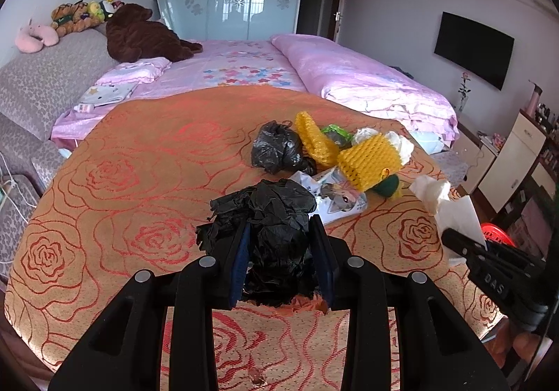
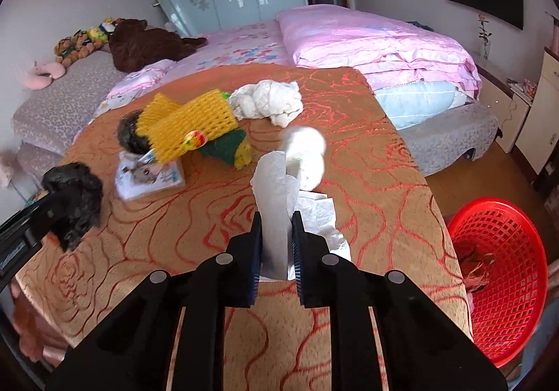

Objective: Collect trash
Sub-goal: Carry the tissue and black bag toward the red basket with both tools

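At the right frame edge, a red basket (image 2: 499, 286) sits below the surface (image 2: 367, 153) edge, brown scraps inside. The right gripper (image 2: 277, 251) clamps white tissue (image 2: 276, 195); the left gripper (image 1: 279, 251) grips a crumpled black bag (image 1: 272, 216), both over bare surface near remaining trash (image 2: 188, 125).

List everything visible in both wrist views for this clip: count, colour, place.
table: one, orange rose cloth, foreground
crumpled black bag: one, black, in left tool
knotted black bag: one, black, mid-table
foam nets: two, yellow, in table pile
white tissue: one, white, in right tool
printed packet: one, white, by nets
basket: one, red, floor right of table
bed: one, pink, behind table
plush toys: several, mixed, beside bed
left tool: black, shut on bag
right tool: black, shut on tissue
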{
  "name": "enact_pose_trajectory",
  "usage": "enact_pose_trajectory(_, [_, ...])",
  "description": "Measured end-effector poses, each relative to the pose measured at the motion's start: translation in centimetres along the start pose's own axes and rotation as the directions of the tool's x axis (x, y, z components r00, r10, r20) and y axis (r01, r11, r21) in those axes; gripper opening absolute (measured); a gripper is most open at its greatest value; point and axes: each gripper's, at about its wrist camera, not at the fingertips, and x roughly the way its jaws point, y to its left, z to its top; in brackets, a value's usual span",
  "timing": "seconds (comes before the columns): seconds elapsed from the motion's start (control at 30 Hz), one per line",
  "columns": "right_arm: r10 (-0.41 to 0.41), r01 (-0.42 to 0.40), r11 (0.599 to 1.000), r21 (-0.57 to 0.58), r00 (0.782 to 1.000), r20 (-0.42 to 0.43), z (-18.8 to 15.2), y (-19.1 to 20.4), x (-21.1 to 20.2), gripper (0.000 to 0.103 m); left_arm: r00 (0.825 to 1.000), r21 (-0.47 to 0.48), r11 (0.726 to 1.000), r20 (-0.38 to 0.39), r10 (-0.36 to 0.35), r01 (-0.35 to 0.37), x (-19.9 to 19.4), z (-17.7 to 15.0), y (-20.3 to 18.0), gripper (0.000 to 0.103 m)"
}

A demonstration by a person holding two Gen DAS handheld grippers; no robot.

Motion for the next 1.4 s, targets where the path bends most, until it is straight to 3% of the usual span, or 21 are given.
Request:
enact_pose_trajectory(0.6, [0.011,-0.011,1.000,0.003,1.000,0.023,-1.8,-1.3,-4.0,0.016,0.999,0.040,0.999,0.013,-0.037,0.036,-0.6,0.0,-2.3,0.032])
enact_pose_trajectory(0.9, [0.037,-0.037,0.999,0.004,0.996,0.079,-0.5,-0.8,-6.3,0.016,0.999,0.044,0.998,0.022,-0.046,0.045,-0.8,0.2,-2.7,0.032])
enact_pose_trajectory(1.4, [-0.067,0.060,0.997,0.058,0.988,0.140,0.9,-4.5,-9.0,0.016,0.993,0.113,0.988,0.047,-0.111,0.105,-1.3,1.7,-6.8,0.032])
